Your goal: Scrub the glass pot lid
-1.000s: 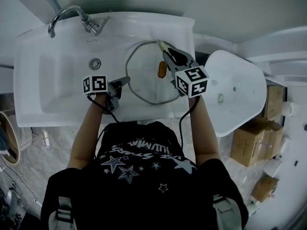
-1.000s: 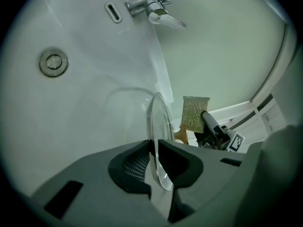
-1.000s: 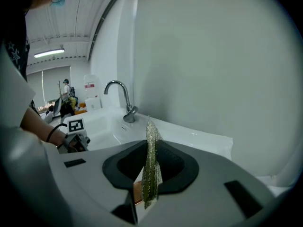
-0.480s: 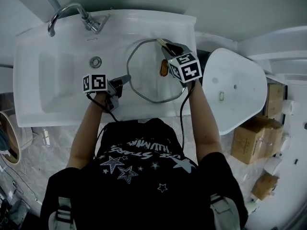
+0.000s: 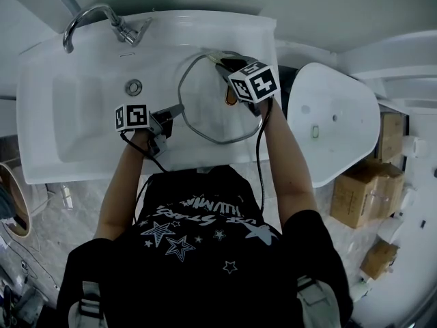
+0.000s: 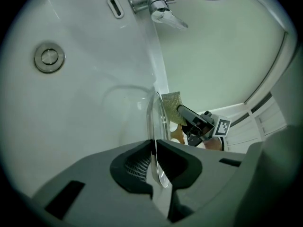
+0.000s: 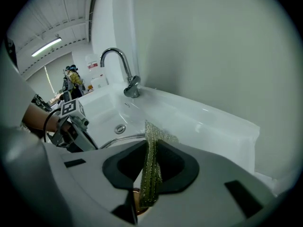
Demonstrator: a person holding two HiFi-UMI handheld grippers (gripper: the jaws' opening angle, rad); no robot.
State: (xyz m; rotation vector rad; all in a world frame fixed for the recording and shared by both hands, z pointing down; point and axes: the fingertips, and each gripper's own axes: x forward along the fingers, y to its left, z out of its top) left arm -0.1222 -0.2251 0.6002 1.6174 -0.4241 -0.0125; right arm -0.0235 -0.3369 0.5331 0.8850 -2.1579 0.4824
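While the left claw (image 6: 154, 144), whose jaws have just been closing, stands clenched on the near-left rim of the round glass pot lid (image 5: 205, 108), the right claw (image 7: 151, 148) grasps a folded green-gold mesh scouring pad (image 7: 150, 176) and holds it at the lid's far edge. The lid sits over the right end of the white ceramic sink (image 5: 75, 139), towards its back edge; whether it rests there or hangs in the grip I cannot tell. I judge the scrubbing to be barely begun, if at all: no foam or water shows, and nearly the whole glass is left to cover. An orange-brown knob (image 5: 231, 98) at the lid's middle will break each stroke, and the left claw covers part of the rim. A chrome faucet (image 5: 92, 18) at the back-left corner and a round metal drain (image 5: 134, 86) lie well apart. Beyond the sink's right edge stand a white rounded fixture (image 5: 338, 132) and cardboard boxes (image 5: 355, 197).
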